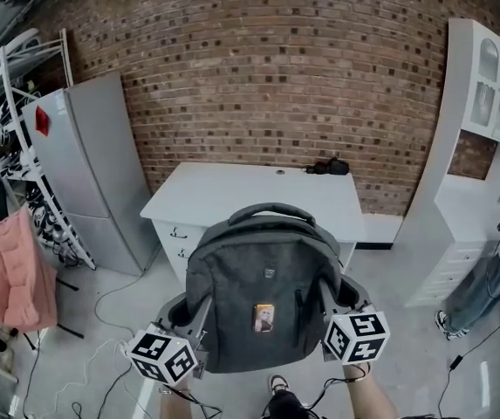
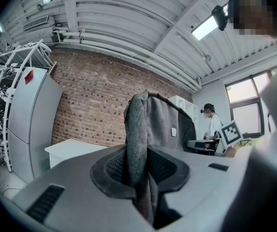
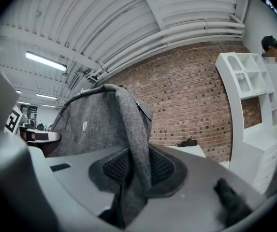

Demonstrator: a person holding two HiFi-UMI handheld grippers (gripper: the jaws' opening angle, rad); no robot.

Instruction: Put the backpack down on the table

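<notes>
Firmly, left gripper point(image 2: 138, 164) and right gripper point(image 3: 137, 166) jaws pinch the backpack point(image 1: 263, 295), partly hiding the table point(image 1: 232, 190).

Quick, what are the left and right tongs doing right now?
Left tongs: shut on the backpack, pinching its side fabric.
Right tongs: shut on the backpack too.

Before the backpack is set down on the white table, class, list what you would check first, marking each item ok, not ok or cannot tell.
1. Left gripper clamped on the backpack side fabric: ok.
2. Right gripper clamped on the opposite side: ok.
3. Backpack upright and level between them: ok.
4. Table top bare near its front edge: ok; a small black object lies at the far right corner.
5. Backpack resting on the table: not ok, held in the air.
6. Person by the shelf unit stands clear: ok.
</notes>
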